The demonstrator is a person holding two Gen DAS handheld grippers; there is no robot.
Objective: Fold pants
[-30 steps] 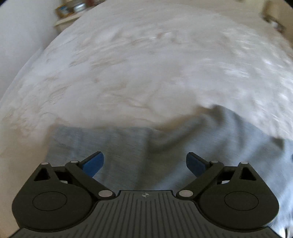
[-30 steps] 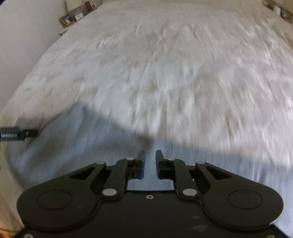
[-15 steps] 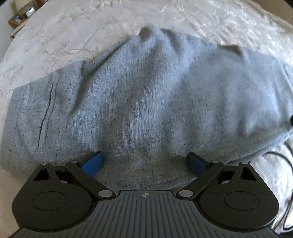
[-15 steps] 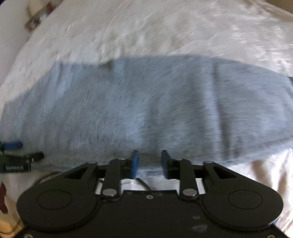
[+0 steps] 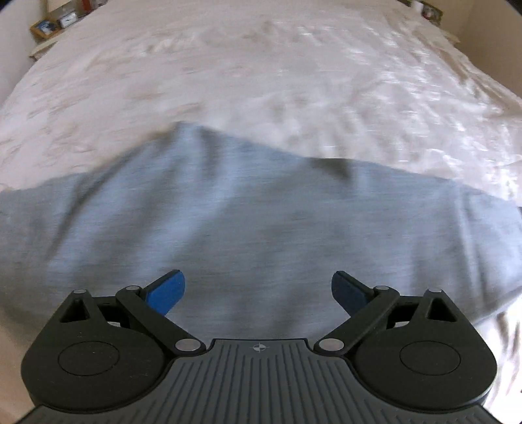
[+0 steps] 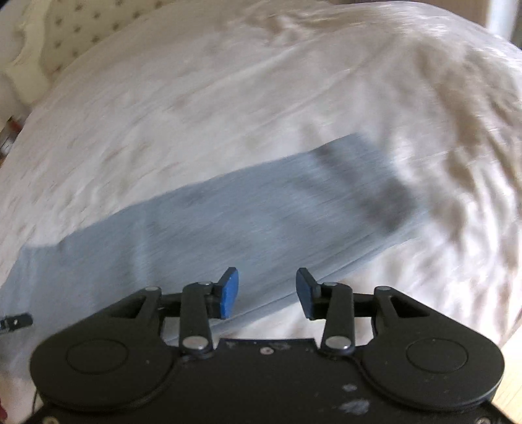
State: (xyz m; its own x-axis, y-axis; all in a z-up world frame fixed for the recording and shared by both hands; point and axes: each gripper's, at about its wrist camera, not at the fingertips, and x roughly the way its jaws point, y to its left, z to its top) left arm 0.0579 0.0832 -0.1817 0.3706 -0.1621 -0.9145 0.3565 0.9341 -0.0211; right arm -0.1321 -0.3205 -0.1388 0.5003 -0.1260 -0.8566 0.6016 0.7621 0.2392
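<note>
two hand-held grippers are in view, both with jaws spread and nothing between them. the left hand-held gripper (image 5: pixel 257 290) hangs over the grey pants (image 5: pixel 248 221), its blue pads wide apart and clear of the fabric as far as can be judged; the picture is motion-blurred. the right hand-held gripper (image 6: pixel 267 292) shows a narrower gap between its blue pads (image 6: pixel 228 293), also holding nothing, and sits above the near edge of the pants (image 6: pixel 228 215).

the pants lie flat on a white bed cover (image 5: pixel 261 81), towards its near side. in the right wrist view they form a long grey band running diagonally from lower left to upper right, with a darker patch near the far end. in the left wrist view the cloth spreads across the full width of the frame, its far edge rising to a peak left of centre.

small framed items stand on a shelf (image 5: pixel 49 27) beyond the far left corner of the bed. a tufted headboard (image 6: pixel 65 32) appears at upper left in the right wrist view. blur hides finer detail of the fabric.
</note>
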